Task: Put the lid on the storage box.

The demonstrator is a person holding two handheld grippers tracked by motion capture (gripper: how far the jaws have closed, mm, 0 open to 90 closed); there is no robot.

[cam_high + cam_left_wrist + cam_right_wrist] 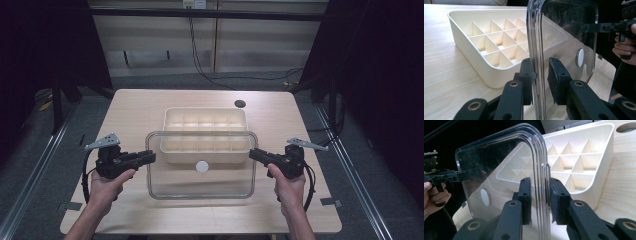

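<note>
A clear plastic lid (pixel 200 186) with a round white knob (pixel 202 166) hangs level above the table, its far edge over the near side of a cream compartment tray (pixel 205 111). My left gripper (pixel 151 157) is shut on the lid's left rim, and my right gripper (pixel 252 154) is shut on its right rim. In the left gripper view the rim of the lid (pixel 564 37) runs up between the jaws of my left gripper (pixel 540 72), with the tray (pixel 474 57) behind. The right gripper view has the lid (pixel 499 162) clamped in my right gripper (pixel 540 192), beside the tray (pixel 604 157).
The wooden table (pixel 150 105) has a dark round hole (pixel 240 104) behind the tray at the right. Grey tape marks (pixel 70 205) sit near its front corners. Cables lie on the floor beyond the far edge.
</note>
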